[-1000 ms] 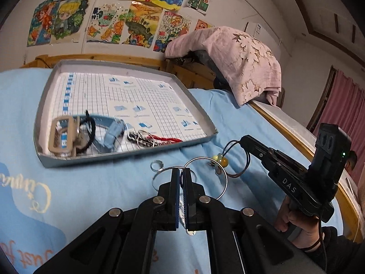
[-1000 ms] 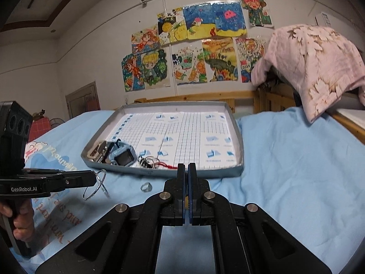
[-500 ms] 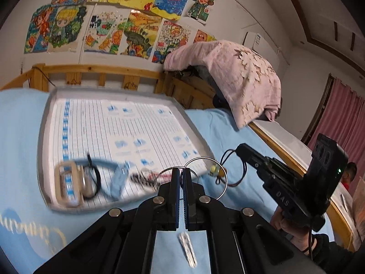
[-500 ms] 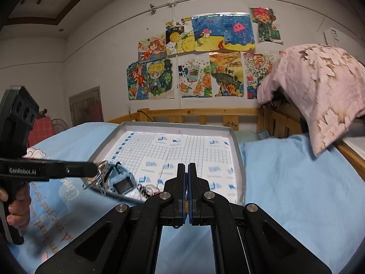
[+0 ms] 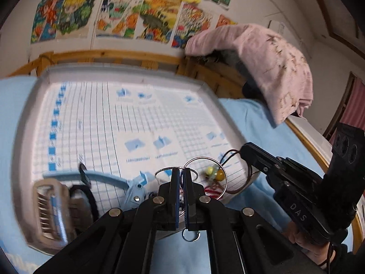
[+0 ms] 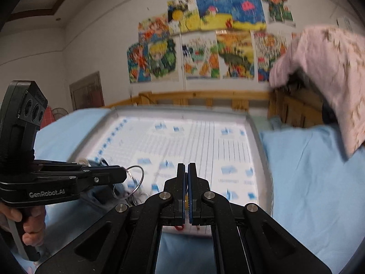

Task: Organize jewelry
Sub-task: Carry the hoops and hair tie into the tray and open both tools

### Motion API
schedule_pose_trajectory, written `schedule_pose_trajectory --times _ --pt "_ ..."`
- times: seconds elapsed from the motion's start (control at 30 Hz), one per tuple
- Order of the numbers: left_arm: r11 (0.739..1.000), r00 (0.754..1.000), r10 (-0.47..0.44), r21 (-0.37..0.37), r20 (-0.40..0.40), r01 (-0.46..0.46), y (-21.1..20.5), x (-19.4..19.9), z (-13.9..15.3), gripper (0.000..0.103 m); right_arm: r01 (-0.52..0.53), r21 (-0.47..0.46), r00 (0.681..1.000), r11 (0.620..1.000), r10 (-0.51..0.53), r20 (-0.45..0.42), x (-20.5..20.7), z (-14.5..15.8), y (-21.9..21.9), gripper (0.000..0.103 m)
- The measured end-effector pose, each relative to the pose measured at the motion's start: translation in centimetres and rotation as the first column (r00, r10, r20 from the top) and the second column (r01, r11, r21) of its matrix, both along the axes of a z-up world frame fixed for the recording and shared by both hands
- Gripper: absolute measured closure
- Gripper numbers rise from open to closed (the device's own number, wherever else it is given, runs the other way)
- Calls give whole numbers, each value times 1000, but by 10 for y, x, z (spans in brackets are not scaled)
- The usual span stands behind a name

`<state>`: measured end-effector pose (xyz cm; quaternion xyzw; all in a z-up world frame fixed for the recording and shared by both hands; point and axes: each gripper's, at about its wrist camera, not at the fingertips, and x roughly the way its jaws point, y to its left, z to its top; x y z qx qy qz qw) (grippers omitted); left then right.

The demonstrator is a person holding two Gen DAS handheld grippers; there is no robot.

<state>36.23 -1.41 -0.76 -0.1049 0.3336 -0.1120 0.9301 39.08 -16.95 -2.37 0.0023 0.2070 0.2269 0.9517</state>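
Far left in the grey tray (image 5: pixel 32 150), over its gridded paper, lies a beige clip-like piece (image 5: pixel 51 207), blurred, with a dark cord loop (image 5: pixel 87 196) just beside it. Next comes a light blue watch (image 5: pixel 134 188), its strap curving back toward the clip.

My left gripper (image 5: pixel 180 173) is clamped shut on a thin silver bangle (image 5: pixel 206 175), whose rings stand up around my fingertips above the near edge of the tray. A small silver ring (image 5: pixel 191 235) shows low between my fingers, over the blue bedsheet (image 5: pixel 255 116); I cannot tell whether it hangs from the bangle or lies on the sheet.

Just right of the bangle, yellow beads (image 5: pixel 214 173) hang on a dark cord bracelet (image 5: pixel 237 190) pinched in the tip of my right gripper (image 5: pixel 245 148), above the tray's near right corner. From that gripper's own camera, my right fingers (image 6: pixel 181 182) press together with something yellow between them; the left gripper and its bangle sit to its left. A hand (image 5: pixel 305 242) holds the right grip at far right, beneath a pink blanket (image 5: pixel 269 64).
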Motion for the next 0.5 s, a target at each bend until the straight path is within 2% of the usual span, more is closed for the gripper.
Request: schedule_pose_trajectory --times 0.1,0.37,0.5 --pt "1000 999 -1 -24 -48 0 0 3 -13 100 10 11 999 1000 -9 -40 2 -9 -6 101" --pt "1000 998 28 13 -48 -28 -1 -5 -19 97 45 20 998 999 -44 -54 0 -10 -17 100" --pt "999 999 38 -6 -22 -38 2 -12 -15 80 65 29 997 997 -64 -44 -6 -8 -23 99"
